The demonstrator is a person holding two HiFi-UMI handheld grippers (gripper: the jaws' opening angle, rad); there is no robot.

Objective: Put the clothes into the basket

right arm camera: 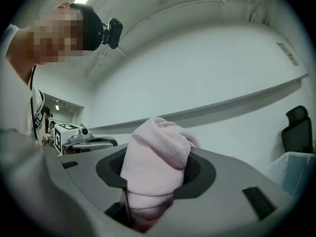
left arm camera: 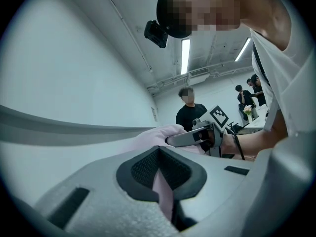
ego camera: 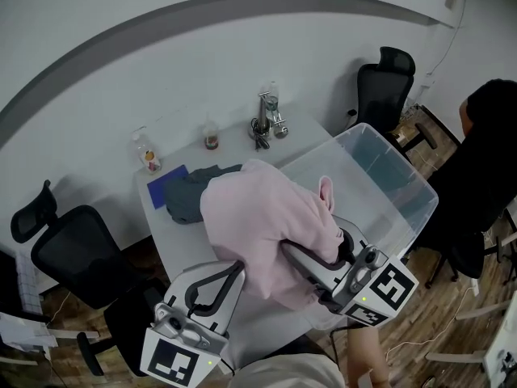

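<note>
Closest to the lens, at 7 o'clock in the head view, the left tongs [ego camera: 237, 267] reach up from their marker cube. Their own view shows the dark ribbed pads pressed together on a thin fold of pink fabric. At 8 o'clock a black office chair [ego camera: 77, 253] crowds the left edge of the white worktop [ego camera: 174, 233], and a bare strip of worktop runs along that side. Near 11 o'clock a flat blue cloth [ego camera: 166, 186] touches a crumpled grey garment [ego camera: 187, 196], with small bottles [ego camera: 147, 153] towards the far edge. In the middle the pink garment [ego camera: 262, 212], soft and fleecy, is held up in a bunched hump that hides the worktop's near edge. At 5 o'clock the right tongs [ego camera: 288, 250] clamp a thick roll of the same garment, which fills the gap between the pads. At 3 o'clock the clear plastic basket [ego camera: 408, 180], rectangular and open-topped, stands just beside the garment. Whether it rests on the worktop is hard to tell.
</note>
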